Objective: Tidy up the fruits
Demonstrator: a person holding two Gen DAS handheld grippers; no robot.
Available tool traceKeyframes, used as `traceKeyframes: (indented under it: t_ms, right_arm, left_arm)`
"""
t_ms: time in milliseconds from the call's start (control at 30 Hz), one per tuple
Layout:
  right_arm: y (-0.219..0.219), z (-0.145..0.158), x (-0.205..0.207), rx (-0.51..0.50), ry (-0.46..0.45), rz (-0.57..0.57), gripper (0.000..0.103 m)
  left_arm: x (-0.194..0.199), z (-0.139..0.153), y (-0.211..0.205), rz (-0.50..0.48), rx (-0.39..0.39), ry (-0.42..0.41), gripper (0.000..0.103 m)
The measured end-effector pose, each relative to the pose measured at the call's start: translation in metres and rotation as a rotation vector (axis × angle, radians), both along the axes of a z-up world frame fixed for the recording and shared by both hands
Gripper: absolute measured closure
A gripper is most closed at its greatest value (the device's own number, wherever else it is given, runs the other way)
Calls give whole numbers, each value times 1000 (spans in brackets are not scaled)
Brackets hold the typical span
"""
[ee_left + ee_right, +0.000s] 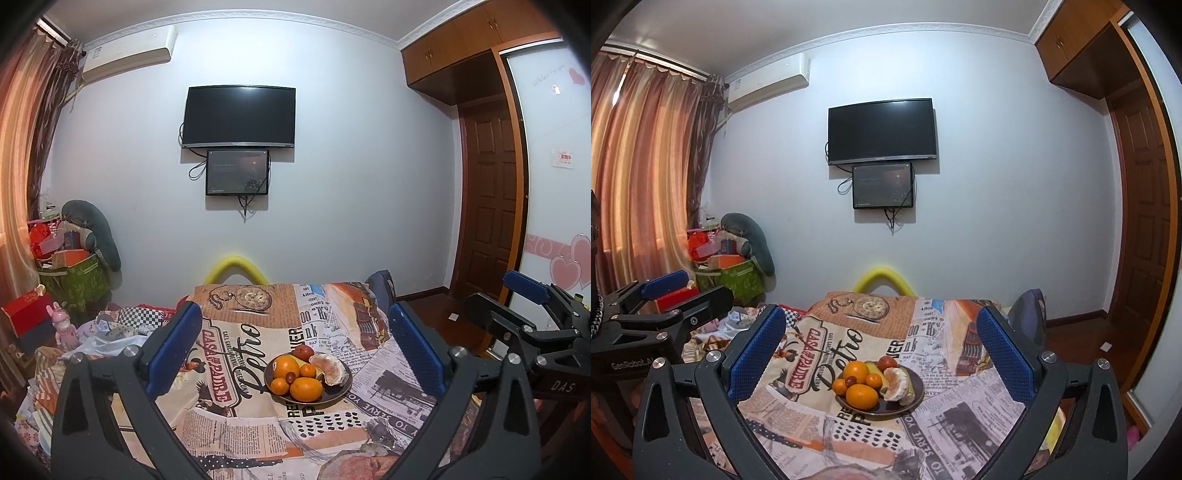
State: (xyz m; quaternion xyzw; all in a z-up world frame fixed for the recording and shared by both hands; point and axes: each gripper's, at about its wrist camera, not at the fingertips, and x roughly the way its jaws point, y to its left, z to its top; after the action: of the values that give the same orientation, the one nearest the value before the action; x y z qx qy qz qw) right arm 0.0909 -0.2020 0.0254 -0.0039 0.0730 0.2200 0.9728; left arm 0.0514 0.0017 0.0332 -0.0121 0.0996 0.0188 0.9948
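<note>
A dark round plate (341, 392) (916, 398) sits on a table covered with a newspaper-print cloth (236, 421) (798, 417). It holds several oranges (306, 388) (862, 396), a peeled pomelo (330, 368) (897, 382), a red fruit (303, 352) (887, 362), a banana (873, 369) and a small dark red fruit (290, 376) (850, 380). My left gripper (291, 347) is open and empty, held back from the plate. My right gripper (881, 347) is open and empty, also short of the plate. Each gripper shows in the other's view: the right one (532, 306), the left one (676, 291).
A wall with a TV (239, 117) (882, 131) stands behind the table. Boxes, a green bin (79, 280) (735, 278) and a plush toy are piled at the back left. A wooden door (489, 206) and wardrobe are on the right. Cluttered bedding (110, 328) lies left of the table.
</note>
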Motion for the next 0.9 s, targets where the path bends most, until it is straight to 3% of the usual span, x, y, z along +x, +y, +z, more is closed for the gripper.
traceKeyframes:
  t_ms: [900]
  right_arm:
    - [-1,3,-1,5,0,0,0]
  left_arm:
    - [1,0,0,-20,-6,5,0]
